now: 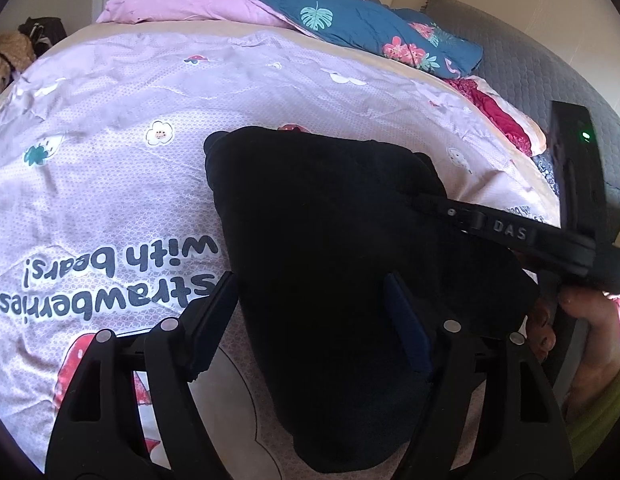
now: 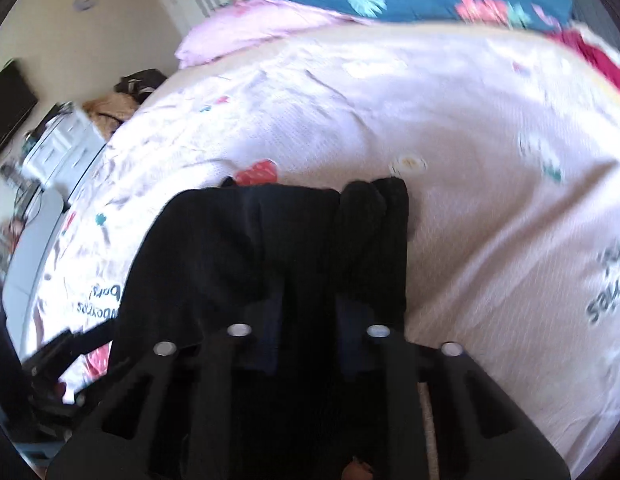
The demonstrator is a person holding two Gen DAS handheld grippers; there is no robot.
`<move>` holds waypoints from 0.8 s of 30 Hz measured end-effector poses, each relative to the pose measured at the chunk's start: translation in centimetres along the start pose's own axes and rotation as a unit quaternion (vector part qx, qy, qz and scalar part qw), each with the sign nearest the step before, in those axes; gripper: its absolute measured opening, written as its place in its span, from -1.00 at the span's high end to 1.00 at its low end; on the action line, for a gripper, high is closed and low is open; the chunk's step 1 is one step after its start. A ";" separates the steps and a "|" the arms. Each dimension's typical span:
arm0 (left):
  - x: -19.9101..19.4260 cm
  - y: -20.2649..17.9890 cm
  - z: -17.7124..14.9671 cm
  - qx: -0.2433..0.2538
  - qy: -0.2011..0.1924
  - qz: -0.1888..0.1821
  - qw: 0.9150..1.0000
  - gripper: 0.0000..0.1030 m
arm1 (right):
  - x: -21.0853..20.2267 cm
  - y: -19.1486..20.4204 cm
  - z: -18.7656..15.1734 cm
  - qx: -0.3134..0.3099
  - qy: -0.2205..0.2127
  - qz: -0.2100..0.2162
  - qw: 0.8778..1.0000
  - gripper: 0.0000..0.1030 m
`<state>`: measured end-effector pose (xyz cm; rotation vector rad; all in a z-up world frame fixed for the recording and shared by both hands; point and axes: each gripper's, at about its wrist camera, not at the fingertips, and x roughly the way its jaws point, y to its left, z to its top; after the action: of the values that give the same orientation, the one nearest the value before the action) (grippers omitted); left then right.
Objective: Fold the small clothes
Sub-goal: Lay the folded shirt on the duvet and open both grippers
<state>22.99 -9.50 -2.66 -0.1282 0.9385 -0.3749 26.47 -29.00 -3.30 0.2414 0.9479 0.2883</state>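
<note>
A black garment [image 1: 334, 248] lies bunched on the pink printed bedsheet [image 1: 110, 184]. My left gripper [image 1: 310, 280] hovers over its near part and stands open, its jaws straddling the cloth; the left pad is at the cloth's edge. My right gripper [image 1: 418, 200] reaches in from the right, held by a hand [image 1: 590, 320], with its tip on the garment's right side. In the right wrist view, the right gripper [image 2: 308, 300] has its jaws close together with a fold of the black garment [image 2: 238, 248] pinched between them. The view is blurred.
A pink pillow [image 1: 182, 4] and a blue floral quilt [image 1: 350, 20] lie at the far end of the bed. Red fabric [image 1: 498, 116] and a grey padded surface [image 1: 522, 60] are at the right. White drawers [image 2: 58, 144] stand past the bed's left edge.
</note>
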 end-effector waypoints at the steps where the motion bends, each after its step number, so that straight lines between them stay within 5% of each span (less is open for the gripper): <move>1: 0.0 0.1 0.1 -0.002 0.000 -0.002 1.000 -0.31 | -0.8 -0.2 0.2 0.001 -0.011 0.013 1.000 0.69; 6: 0.2 -0.6 -0.2 -0.002 0.006 -0.021 1.000 -0.37 | -2.6 -1.8 1.3 0.001 -0.057 0.023 0.998 0.69; 12: 0.9 -2.1 -1.1 0.023 0.014 -0.009 1.000 -0.38 | -0.4 -4.2 0.1 0.022 -0.022 0.008 1.000 0.67; 24: 0.5 -2.0 -1.7 0.026 0.013 -0.004 1.000 -0.45 | -1.4 -4.0 -0.9 0.014 -0.033 -0.054 0.998 0.06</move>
<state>21.34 -11.44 -3.48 -0.0794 0.9532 -0.4083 25.51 -33.11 -4.05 0.2232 0.8963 0.1660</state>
